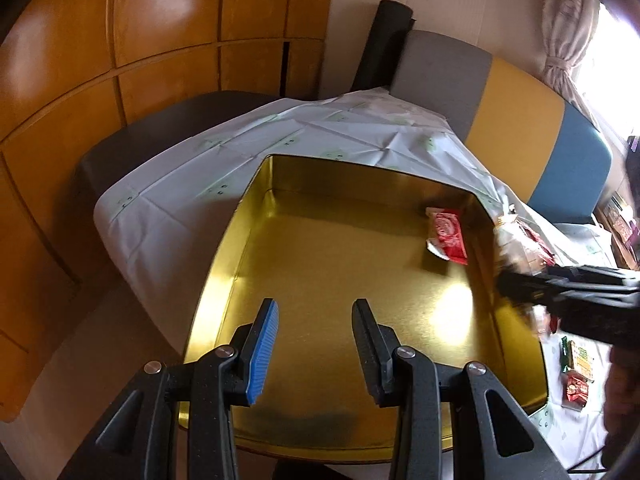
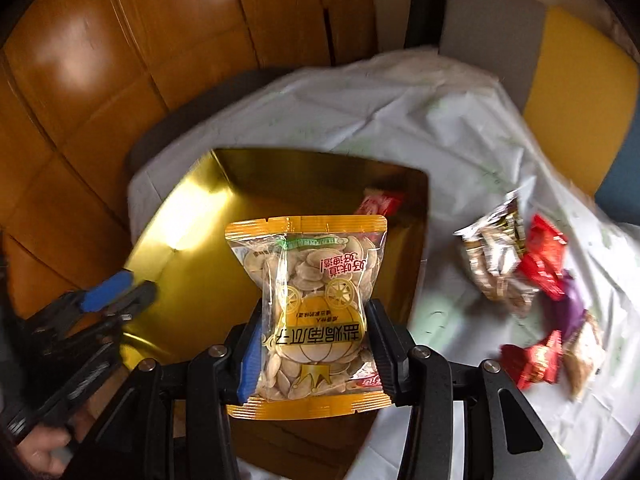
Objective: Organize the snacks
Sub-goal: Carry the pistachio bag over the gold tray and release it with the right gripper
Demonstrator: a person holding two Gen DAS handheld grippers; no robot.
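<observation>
My right gripper (image 2: 314, 344) is shut on a clear and yellow packet of pumpkin seeds (image 2: 308, 280) and holds it over the right part of an open gold tin (image 2: 192, 240). A red snack packet (image 2: 376, 204) lies in the tin's far right corner. In the left wrist view the same red packet (image 1: 448, 236) lies inside the gold tin (image 1: 320, 280). My left gripper (image 1: 316, 320) hangs open over the tin's near side with nothing between its fingers. The right gripper (image 1: 516, 284) comes in blurred from the right with the seed packet (image 1: 516, 248).
A pile of loose snack packets (image 2: 532, 280) lies on the white tablecloth (image 2: 440, 140) to the right of the tin. More packets (image 1: 576, 372) lie by the tin's near right corner. A grey, yellow and blue cushioned bench (image 1: 516, 120) stands behind the table, and wooden panels (image 1: 120, 60) at left.
</observation>
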